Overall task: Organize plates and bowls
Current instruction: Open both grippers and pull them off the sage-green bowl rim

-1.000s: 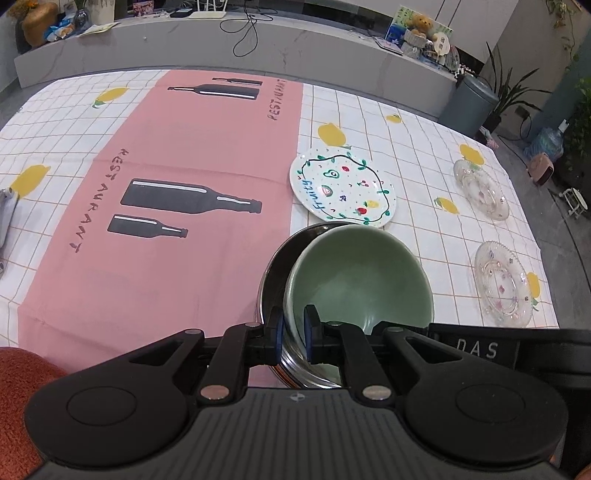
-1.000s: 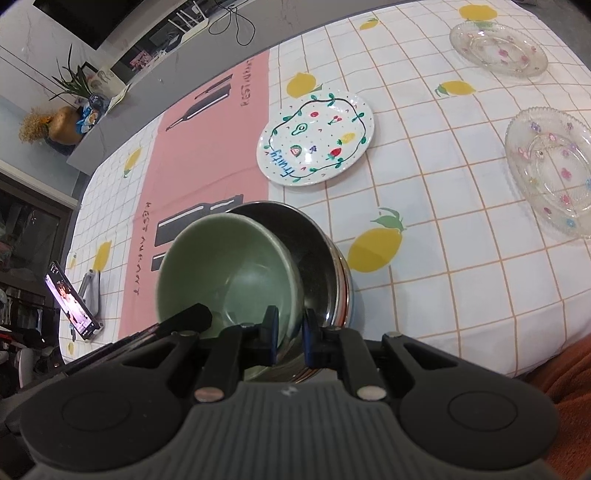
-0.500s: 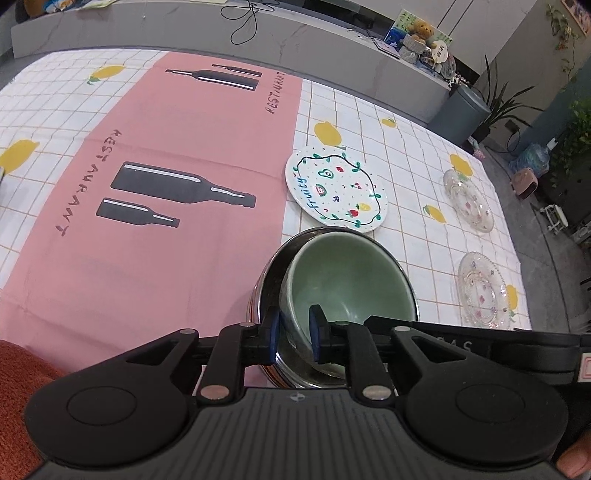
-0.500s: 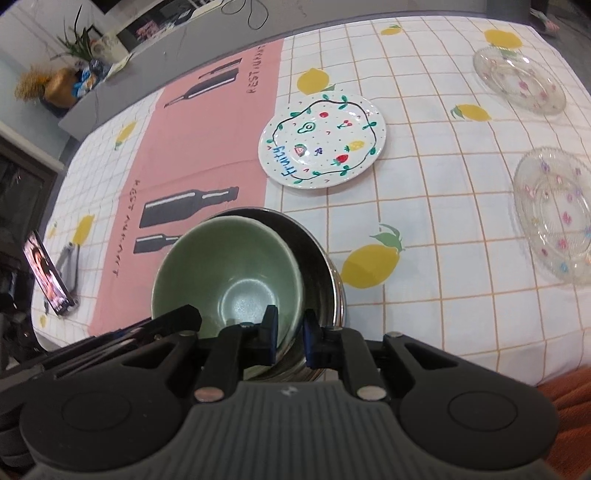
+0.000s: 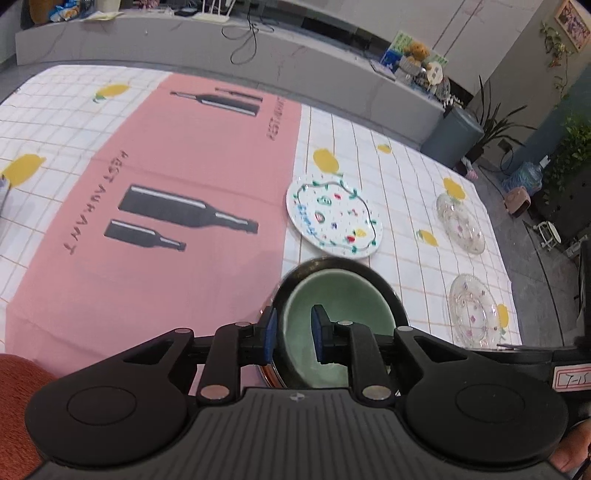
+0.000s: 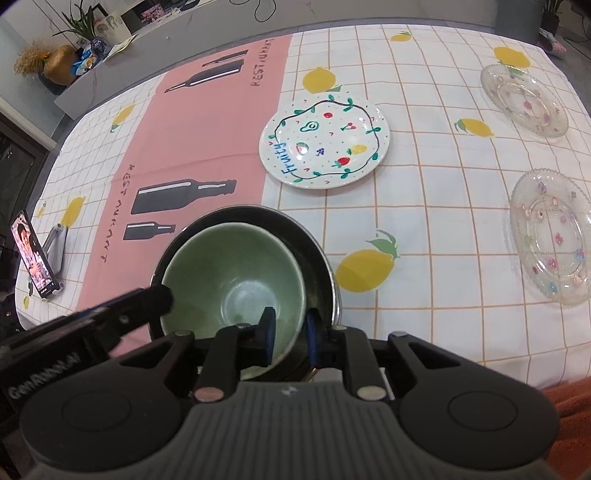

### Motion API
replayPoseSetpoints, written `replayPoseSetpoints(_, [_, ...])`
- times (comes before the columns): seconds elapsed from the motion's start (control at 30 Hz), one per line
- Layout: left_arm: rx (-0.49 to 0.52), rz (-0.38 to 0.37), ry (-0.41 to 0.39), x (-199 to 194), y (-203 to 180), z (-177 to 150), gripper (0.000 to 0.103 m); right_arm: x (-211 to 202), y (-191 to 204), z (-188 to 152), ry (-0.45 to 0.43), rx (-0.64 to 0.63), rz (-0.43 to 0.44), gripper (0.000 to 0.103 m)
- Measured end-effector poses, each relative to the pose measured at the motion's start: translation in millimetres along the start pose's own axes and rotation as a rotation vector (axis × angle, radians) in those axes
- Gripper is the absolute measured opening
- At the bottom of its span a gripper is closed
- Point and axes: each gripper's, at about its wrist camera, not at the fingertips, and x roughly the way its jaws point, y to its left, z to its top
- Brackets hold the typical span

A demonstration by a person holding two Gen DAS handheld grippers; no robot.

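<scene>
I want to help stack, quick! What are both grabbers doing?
Left gripper: open, jaws just opening, astride the green bowl and metal bowl rims.
Right gripper: open, jaws just opening, green bowl rim between them.

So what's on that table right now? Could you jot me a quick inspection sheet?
Surface: checked lemon tablecloth with a pink panel.
Job's things: green bowl nested in metal bowl; painted plate; two glass plates.
Clutter: phone on stand.
Grippers: left gripper and right gripper each astride the green bowl's rim, jaws just opening, pads off it.
Cables: black cable on the ledge.
Surroundings: plants, bin.
</scene>
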Motion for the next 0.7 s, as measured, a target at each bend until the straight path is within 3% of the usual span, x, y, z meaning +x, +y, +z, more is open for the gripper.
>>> replayPoseSetpoints(0.23, [-0.008, -0.01, -0.011, -2, 3, 2, 0.022, -9, -5, 1, -0.023, 0.03, 0.023, 0.018])
replayPoseSetpoints(0.37, [0.031, -0.048, -0.072, -11, -7, -2, 0.022, -24, -12, 0, -0.071, 0.047, 0.041, 0.023])
replayPoseSetpoints(0.53, [0.096, -0.15, -0.151, -22, -29, -7, 0.028, -50, -28, -6, -0.19, 0.067, 0.103, 0.041])
replayPoseSetpoints(0.7, [0.108, -0.259, -0.19, -17, -55, -16, 0.031, -70, -66, -15, -0.32, 0.14, 0.096, 0.046])
